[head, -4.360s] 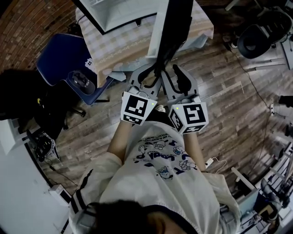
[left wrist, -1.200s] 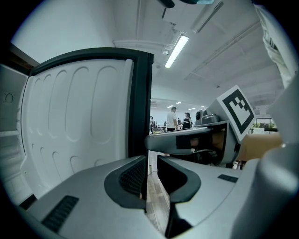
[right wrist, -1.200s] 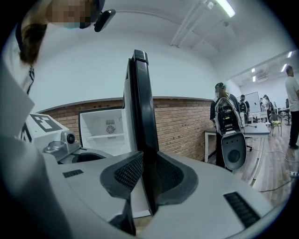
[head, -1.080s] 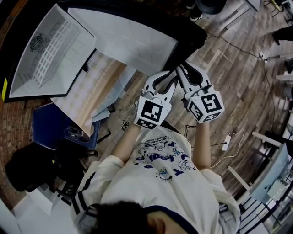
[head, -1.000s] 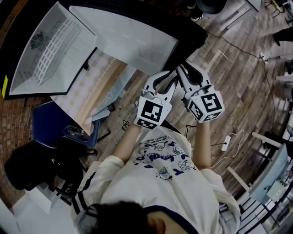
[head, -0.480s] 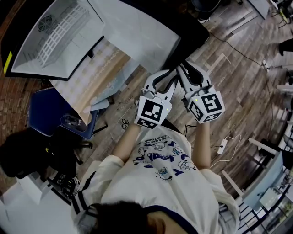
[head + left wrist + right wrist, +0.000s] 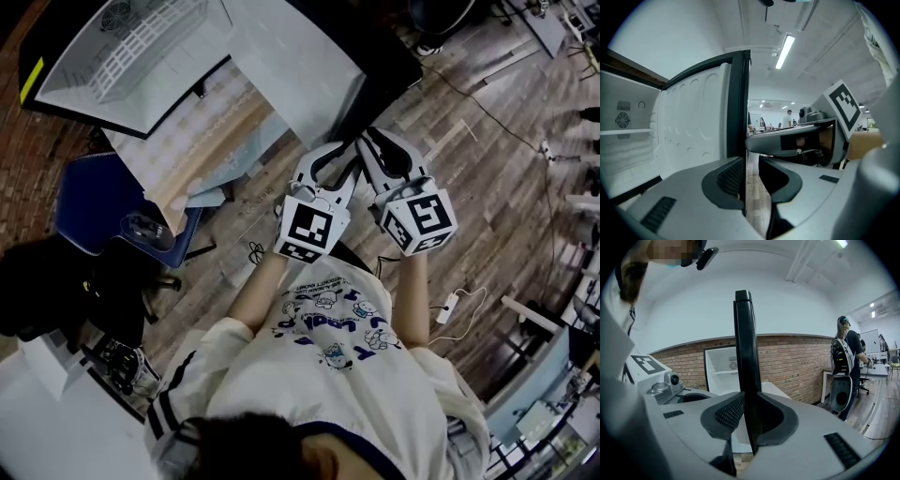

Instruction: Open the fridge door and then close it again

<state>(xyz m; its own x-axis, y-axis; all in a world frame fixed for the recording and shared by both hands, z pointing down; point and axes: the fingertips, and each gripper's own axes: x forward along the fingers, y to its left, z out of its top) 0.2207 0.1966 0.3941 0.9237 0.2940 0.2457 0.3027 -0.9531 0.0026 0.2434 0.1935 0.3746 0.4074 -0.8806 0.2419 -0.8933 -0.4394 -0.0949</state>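
The fridge door (image 7: 286, 67) stands wide open, its white liner facing up toward the head camera, and the cabinet (image 7: 122, 42) sits on a cloth-covered tabletop (image 7: 202, 131). Both hand-held grippers are up at the door's free edge, side by side.

The right hand-held gripper (image 7: 749, 416) is clamped on that edge: the dark slab (image 7: 745, 348) runs straight down between the ribbed pads, and both pads press on it. That looks like the working grip.

The left hand-held gripper (image 7: 750, 171) has just been easing its jaws wider. The door edge sits between them against the left pad, but a strip of wooden floor shows beside the other pad, so it is loose rather than gripping.

How will the door handle? It looks like a stiff, one-piece panel, so it shouldn't flex or crush. It should follow its hinge arc and nothing else. For a small tabletop fridge it is probably light, and the free edge is the right place to hold it because that is farthest from the hinge. The finish looks smooth and glossy, so a pinch could slide along it, and pushing flat against the face may be safer for closing. The seal will likely grab at the end. A hard shove could rock the whole cabinet on its cloth.
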